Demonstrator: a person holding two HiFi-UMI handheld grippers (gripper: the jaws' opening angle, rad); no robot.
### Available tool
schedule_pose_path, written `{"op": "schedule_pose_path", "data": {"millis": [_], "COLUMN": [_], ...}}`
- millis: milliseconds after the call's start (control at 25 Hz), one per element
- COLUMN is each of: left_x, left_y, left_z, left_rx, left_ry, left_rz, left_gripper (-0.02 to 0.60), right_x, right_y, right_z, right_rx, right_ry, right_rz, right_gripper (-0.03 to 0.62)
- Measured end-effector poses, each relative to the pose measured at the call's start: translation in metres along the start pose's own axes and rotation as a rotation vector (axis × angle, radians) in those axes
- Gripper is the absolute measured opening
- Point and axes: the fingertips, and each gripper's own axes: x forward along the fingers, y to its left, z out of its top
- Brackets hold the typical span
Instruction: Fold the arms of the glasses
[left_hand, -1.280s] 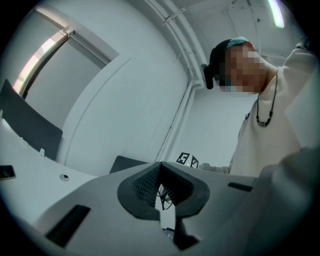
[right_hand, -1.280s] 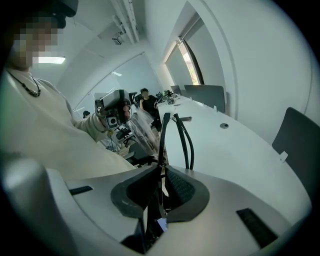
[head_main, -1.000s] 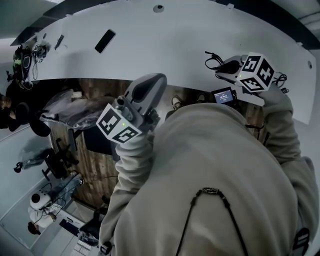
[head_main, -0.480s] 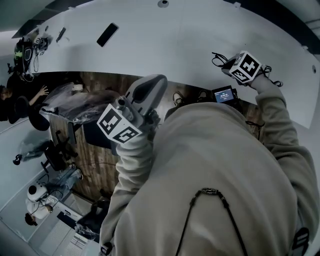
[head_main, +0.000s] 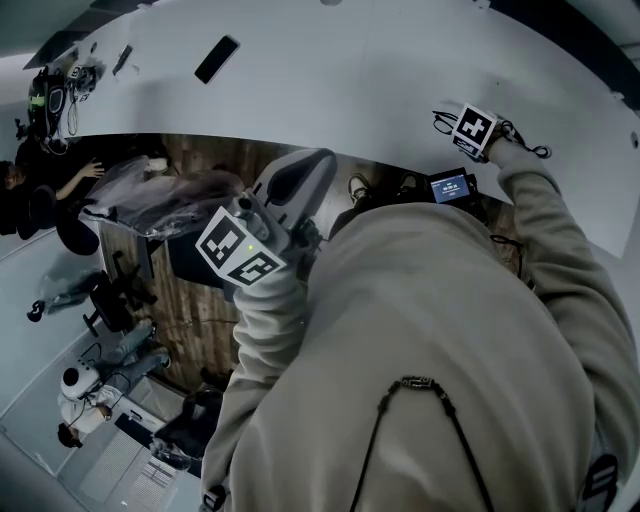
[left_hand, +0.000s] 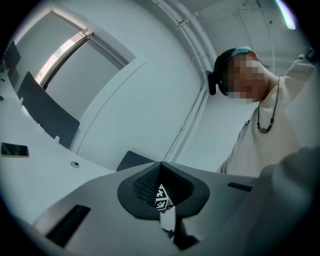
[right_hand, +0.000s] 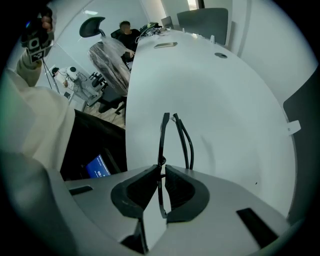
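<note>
**A:** So, nearest first: what sits by the body?

**B:** The left gripper (head_main: 298, 178) is raised level before the chest, out past the near rim of the white table (head_main: 350, 90) and above the wood floor (head_main: 200, 310). Its own view shows the tongs pressed together with nothing between them.

**A:** And further out?

**B:** The right gripper (right_hand: 162, 169) points steeply down just inside that curved near rim. Its tongs pinch one thin dark bar of the glasses (right_hand: 163, 134). The rest of the frame runs away from the tongs over the tabletop. I cannot tell whether it touches the surface.

**A:** Is there room to move?

**B:** Plenty. Bare white surface spreads beyond and to both sides of the glasses. A phone (head_main: 216, 59) lies well apart, towards the far left.

**A:** Do the views differ?

**B:** Yes. From the head camera the glasses are only a dark tangle beside the marker cube, and the pinch shows only from the right gripper. A small lit screen (head_main: 450, 186) sits below the rim.

**A:** And the counts?

**B:** Two grippers, one pair of glasses, one phone, one screen.
</note>
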Motion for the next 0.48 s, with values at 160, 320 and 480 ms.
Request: {"op": "schedule_pose_path", "data": {"millis": [160, 320, 480], "left_x": [-0.002, -0.005, -0.013], "left_y": [-0.009, -0.01, -0.006], "left_z": [0.002, 0.001, 0.001], "left_rx": [0.002, 0.008, 0.01], "left_ry": [-0.009, -0.01, -0.017], "left_rz": [0.003, 0.011, 0.02], "left_gripper": [0.005, 0.005, 0.005], "right_x": [0.008, 0.019, 0.027], "right_y": [0.003, 0.002, 0.0], "right_z": [-0.011, -0.013, -0.01], "right_rx": [-0.004, -0.026, -0.025], "right_ry": [0.031, 0.061, 0.072], "right_rz": [0.005, 0.007, 0.018], "right_gripper": [0.06, 0.06, 0.06]}}
